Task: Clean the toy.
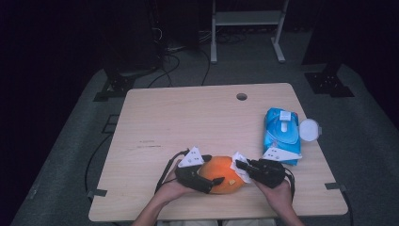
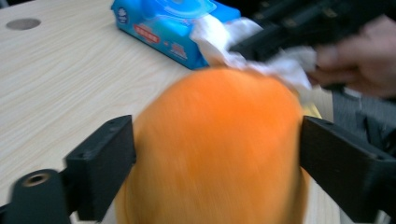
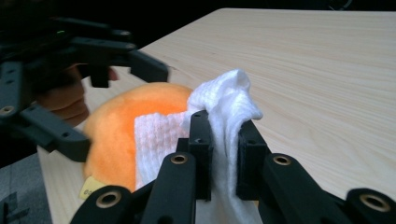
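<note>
A: What is being seen at the left of the counter [image 1: 155,117]?

B: The left gripper [image 1: 207,176] is being held low at the near edge, its jaws being spread wide around the orange plush toy [image 1: 221,175]. In the left gripper view the toy [image 2: 212,149] is sitting between the two black jaws, each jaw standing right at a flank; it is blurred there, so whether the pads are pressing on it cannot be told for certain, and no squeeze is being shown in the plush.

A: And the toy itself?

B: It is lying on the counter near the front edge, between the two hands, with a small yellow tag showing on its near side.

A: What is being done to its right?

B: A white wipe [image 1: 241,165] is being pinched in the right gripper [image 1: 244,167], whose jaws are pressed together on the cloth. In the right gripper view the wipe [image 3: 224,107] is bunched up between the jaws and is being laid against the orange surface of the toy [image 3: 116,130].

A: Further right?

B: A blue pack of wipes [image 1: 281,134] is lying near the right edge of the counter, with a round white lid [image 1: 309,129] just beside it
</note>
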A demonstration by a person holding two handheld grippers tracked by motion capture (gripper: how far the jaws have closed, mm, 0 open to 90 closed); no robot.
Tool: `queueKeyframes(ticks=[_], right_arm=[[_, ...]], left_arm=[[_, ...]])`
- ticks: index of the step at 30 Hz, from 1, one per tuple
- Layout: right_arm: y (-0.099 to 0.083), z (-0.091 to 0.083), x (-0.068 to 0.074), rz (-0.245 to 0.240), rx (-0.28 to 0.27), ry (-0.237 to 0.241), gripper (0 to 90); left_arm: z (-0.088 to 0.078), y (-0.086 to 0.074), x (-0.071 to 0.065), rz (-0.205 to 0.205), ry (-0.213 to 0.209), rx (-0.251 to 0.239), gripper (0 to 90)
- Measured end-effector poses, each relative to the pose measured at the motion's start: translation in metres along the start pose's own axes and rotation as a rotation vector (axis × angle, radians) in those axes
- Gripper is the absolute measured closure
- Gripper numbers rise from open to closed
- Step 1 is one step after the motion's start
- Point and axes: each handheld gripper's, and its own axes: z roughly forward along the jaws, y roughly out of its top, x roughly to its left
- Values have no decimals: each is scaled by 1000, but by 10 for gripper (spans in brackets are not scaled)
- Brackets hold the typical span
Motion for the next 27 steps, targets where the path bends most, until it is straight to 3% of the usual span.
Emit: queueKeyframes(ticks=[3,4,7,9,11,13,16,19,21,25,27], right_arm=[[0,3,-1,18,-7,20,790],[0,3,-1,34,-10,28,790],[4,4,1,35,-27,40,790],[8,2,5,28,-50,36,790],[11,-1,5,19,-77,28,791],[11,-2,5,12,-74,34,791],[5,2,2,8,-41,-4,791],[-3,4,-14,86,10,-77,791],[-5,4,-15,104,14,-67,793],[6,2,4,38,-39,9,789],[8,3,9,-2,-36,13,788]], left_arm=[[5,-6,2,-28,-12,8,112],[7,-8,0,-8,-9,6,152],[7,-3,-10,92,76,-16,323],[6,2,-15,118,143,-62,361],[8,5,-15,132,173,-47,362],[9,3,-11,110,166,-49,355],[7,-1,-7,92,150,-28,334],[3,-7,-2,58,122,-25,303],[3,-8,-1,45,114,-22,294],[6,-5,-4,48,123,-20,286],[6,-4,-4,54,126,-14,286]])
